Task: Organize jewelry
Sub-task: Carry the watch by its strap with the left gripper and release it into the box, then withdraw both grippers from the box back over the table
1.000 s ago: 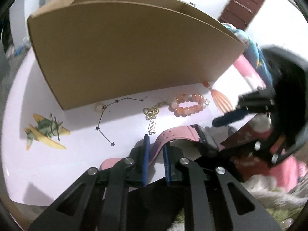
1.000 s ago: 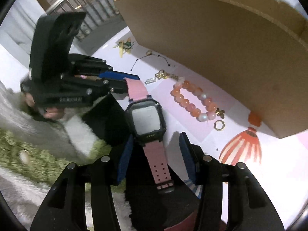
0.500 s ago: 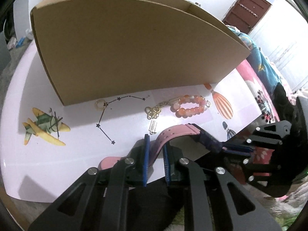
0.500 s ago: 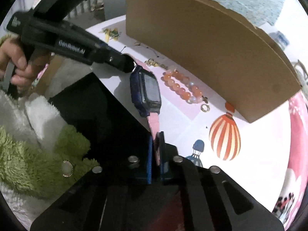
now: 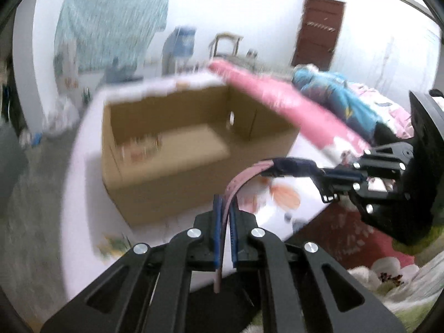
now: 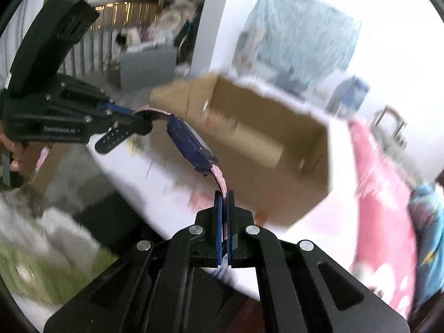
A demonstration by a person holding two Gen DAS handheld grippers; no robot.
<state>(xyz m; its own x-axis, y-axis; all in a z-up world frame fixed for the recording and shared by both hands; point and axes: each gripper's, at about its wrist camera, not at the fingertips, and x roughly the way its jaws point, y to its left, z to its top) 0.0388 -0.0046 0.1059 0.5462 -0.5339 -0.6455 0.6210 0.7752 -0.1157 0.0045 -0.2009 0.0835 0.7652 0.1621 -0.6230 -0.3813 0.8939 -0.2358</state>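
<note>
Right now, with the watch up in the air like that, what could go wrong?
1. Each gripper pinches only one strap end: left gripper, right gripper. The watch hangs between them, so a slip at either end might drop it.
2. If the hands drift apart, the thin pink strap could be strained.
3. The box wall looks tall, and the dangling watch may snag its rim going in.

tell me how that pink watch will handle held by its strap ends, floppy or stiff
Probably floppy: the watch hangs with its pink strap curving between the left tongs and right tongs. Its dark case looks like the heaviest part, so it would likely sag or swing if one end were released.
</note>
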